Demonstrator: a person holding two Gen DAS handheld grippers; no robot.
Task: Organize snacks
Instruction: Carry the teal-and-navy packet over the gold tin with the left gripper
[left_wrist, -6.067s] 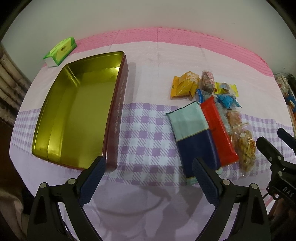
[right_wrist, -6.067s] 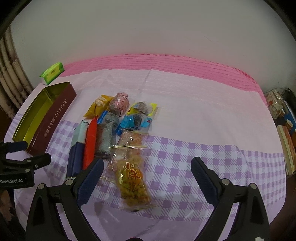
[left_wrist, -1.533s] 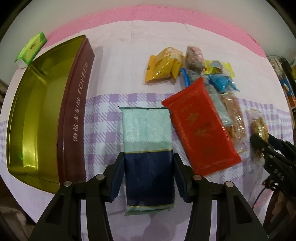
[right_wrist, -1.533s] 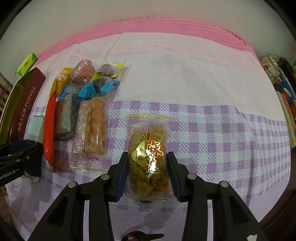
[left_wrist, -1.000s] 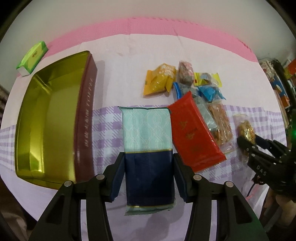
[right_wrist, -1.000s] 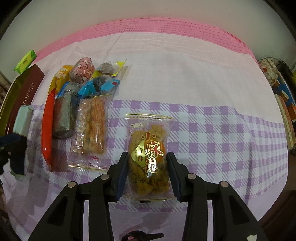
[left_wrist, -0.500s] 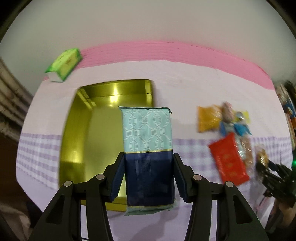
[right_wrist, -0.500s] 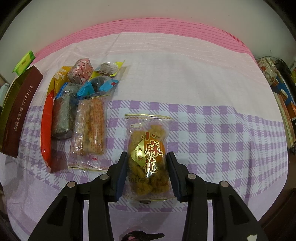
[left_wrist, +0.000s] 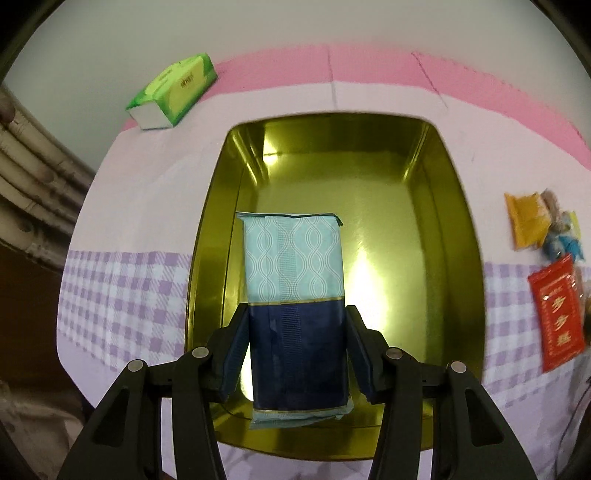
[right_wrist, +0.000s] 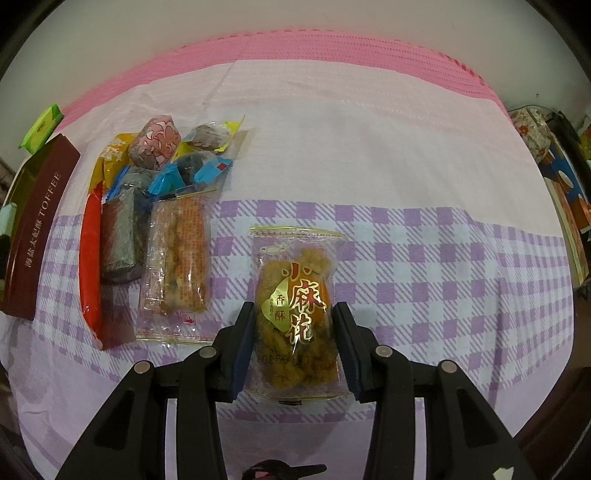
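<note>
The left gripper (left_wrist: 297, 354) has its fingers clamped on the dark blue lower half of a flat, glossy teal-and-navy packet (left_wrist: 293, 291), held above the rectangular gold-lined toffee tin (left_wrist: 463, 266), whose visible floor is bare metal. The right gripper (right_wrist: 293, 345) has its fingers clamped on the sides of a clear crinkly bag of fried dough twists (right_wrist: 295, 310) lying on the checked cloth of the worktop (right_wrist: 424, 258). Remaining wrapped snacks (right_wrist: 147, 206) lie clustered beside the tin.
</note>
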